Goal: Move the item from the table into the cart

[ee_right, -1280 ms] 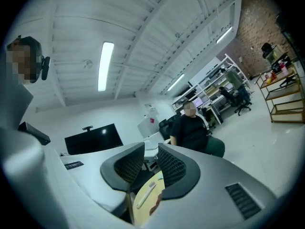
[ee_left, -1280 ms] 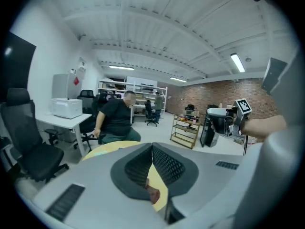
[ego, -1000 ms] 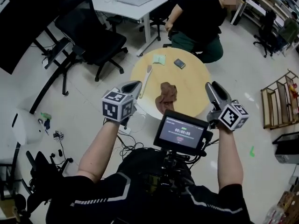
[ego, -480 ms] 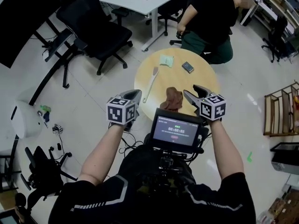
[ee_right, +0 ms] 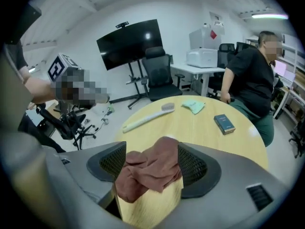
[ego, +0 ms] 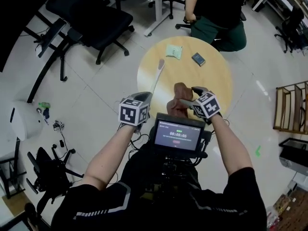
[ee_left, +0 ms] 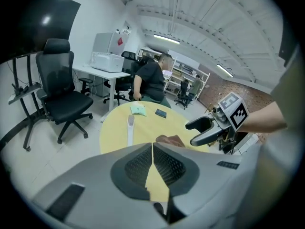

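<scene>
A crumpled brown cloth [ego: 179,90] lies on the round yellow table [ego: 216,81] near its front edge. My right gripper [ego: 189,96] has just been opening its jaws and now stands open over the cloth. In the right gripper view the cloth [ee_right: 150,173] sits between the two pads [ee_right: 195,168], loose on the tabletop. My left gripper [ego: 146,97] hangs at the table's near left edge, away from the cloth. In the left gripper view its jaws [ee_left: 152,161] meet with nothing between them, and the right gripper [ee_left: 202,130] shows beyond.
On the table also lie a long white brush [ego: 156,76], a green cloth [ego: 173,51] and a small dark box [ego: 198,58]. A person [ego: 216,8] sits at the far side. Black office chairs [ego: 91,13] stand left, a wooden rack [ego: 291,107] right.
Both grippers have come down and forward to the table. The right one swung in from the right onto the brown cloth and its jaws spread around it.
</scene>
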A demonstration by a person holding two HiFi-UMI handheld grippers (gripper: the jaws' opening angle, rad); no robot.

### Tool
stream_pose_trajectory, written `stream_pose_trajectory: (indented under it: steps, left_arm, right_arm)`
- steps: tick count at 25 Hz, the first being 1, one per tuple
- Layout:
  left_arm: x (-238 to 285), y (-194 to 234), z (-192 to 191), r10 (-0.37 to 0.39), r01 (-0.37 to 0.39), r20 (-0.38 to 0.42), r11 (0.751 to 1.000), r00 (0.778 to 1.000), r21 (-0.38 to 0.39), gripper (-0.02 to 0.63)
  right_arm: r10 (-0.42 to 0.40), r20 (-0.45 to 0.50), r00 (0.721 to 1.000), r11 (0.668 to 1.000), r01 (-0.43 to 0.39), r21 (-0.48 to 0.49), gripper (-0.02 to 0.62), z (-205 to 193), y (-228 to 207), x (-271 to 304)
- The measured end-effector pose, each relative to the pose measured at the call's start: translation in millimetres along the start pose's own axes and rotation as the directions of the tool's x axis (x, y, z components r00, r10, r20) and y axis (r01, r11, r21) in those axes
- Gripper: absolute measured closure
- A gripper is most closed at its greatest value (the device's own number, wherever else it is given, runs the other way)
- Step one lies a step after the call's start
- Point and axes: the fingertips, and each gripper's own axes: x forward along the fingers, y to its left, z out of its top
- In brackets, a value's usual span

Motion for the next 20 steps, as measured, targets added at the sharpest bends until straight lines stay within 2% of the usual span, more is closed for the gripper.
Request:
stream_pose_trajectory:
  steps: [2, 4, 7, 12, 14, 16, 18, 20]
  left_arm:
    - [29.1, 18.1, -11.7, 0.004, -0.004, -0.029, 1.0, 1.0, -0.02, 0.591]
    - [60.1, 47.0, -10.6, 0.006, -0.008, -0.051, 0.999, 0.999, -0.039, 0.584]
    - [94.2, 77.1, -3.6, 0.004, -0.008, -0.074, 0.998, 0.997, -0.057, 0.58]
    - [125.5, 72.3, -42.9, -0.018, 0.012, -0.109, 0.999, 0.994, -0.053, 0.58]
    - [128.1, 70.3, -50.1, -0.023, 0.016, -0.116, 0.998, 0.993, -0.058, 0.58]
    - [127.5, 69.8, -51.5, -0.021, 0.013, -0.117, 0.998, 0.993, -0.067, 0.58]
    - [128.0, 69.4, -54.4, -0.023, 0.014, -0.118, 0.997, 0.993, -0.075, 0.58]
    - [129.6, 68.0, -60.0, -0.029, 0.02, -0.123, 0.997, 0.992, -0.075, 0.58]
  right_arm:
    - [0.026, -0.048, 0.999, 0.999, -0.027, -0.032, 0.254, -11.4, -8.7, 37.0]
    - [0.055, -0.088, 0.995, 0.997, -0.059, -0.049, 0.201, -7.7, -25.6, 80.1]
    - [0.071, -0.144, 0.987, 0.992, -0.084, -0.091, 0.195, 0.0, -50.6, 126.8]
    - [0.049, -0.228, 0.972, 0.974, -0.097, -0.202, 0.195, -51.0, -52.3, 159.7]
    - [0.009, -0.255, 0.967, 0.957, -0.082, -0.278, 0.197, -63.1, -50.5, 164.9]
    - [-0.023, -0.272, 0.962, 0.938, -0.073, -0.338, 0.218, -65.3, -48.5, 164.4]
    - [-0.02, -0.284, 0.959, 0.936, -0.081, -0.342, 0.26, -66.6, -45.4, 164.8]
    - [-0.013, -0.292, 0.956, 0.934, -0.093, -0.346, 0.327, -68.6, -42.0, 165.9]
